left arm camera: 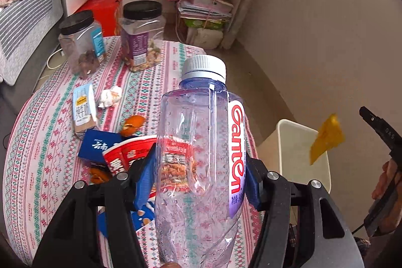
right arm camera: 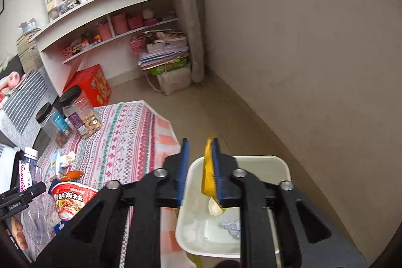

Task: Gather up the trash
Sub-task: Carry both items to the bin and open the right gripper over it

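My left gripper is shut on an empty clear plastic bottle with a white cap and a red-lettered label, held upright above the table; it also shows in the right wrist view. My right gripper stands open above a cream trash bin. A yellow wrapper lies against the right finger's blue pad over the bin and also shows in the left wrist view. The bin holds crumpled paper.
On the patterned tablecloth lie a red instant-noodle cup, a blue box, a small carton, crumpled tissue and orange peel. Two black-lidded jars stand at the far edge. Shelves and a wall lie beyond.
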`<state>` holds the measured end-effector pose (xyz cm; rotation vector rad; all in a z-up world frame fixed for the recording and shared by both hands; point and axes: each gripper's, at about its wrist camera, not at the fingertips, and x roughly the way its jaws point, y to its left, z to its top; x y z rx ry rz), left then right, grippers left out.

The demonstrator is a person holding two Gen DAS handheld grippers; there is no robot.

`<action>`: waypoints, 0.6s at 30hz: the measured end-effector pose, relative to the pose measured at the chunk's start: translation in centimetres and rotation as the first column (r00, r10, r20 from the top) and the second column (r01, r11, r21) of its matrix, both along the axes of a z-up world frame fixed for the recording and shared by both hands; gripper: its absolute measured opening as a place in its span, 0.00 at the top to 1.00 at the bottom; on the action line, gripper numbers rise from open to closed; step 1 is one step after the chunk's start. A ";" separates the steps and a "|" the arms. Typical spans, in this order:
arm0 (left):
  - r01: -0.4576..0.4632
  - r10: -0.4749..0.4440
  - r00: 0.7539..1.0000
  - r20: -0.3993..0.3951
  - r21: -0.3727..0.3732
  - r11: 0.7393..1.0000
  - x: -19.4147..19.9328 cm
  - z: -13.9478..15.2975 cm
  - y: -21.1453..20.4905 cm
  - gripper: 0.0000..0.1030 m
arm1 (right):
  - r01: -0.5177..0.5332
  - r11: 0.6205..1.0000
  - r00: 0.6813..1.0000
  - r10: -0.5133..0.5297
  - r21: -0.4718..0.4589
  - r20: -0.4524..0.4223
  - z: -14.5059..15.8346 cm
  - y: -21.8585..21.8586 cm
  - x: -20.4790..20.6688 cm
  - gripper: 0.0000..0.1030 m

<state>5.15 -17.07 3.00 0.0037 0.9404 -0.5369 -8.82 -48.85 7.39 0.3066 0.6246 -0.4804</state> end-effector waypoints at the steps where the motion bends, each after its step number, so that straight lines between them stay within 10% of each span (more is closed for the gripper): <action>1: 0.019 -0.019 1.000 0.003 0.003 1.000 -0.3 0.1 -1.1 0.43 | 0.020 1.000 1.000 -0.020 -0.001 0.005 0.0 -0.6 -0.6 0.57; 18: 0.295 -0.296 0.955 0.002 -0.068 0.953 -6.1 2.3 -20.4 0.43 | 0.345 0.936 0.938 -0.342 -0.067 0.053 0.8 -7.0 -9.9 0.18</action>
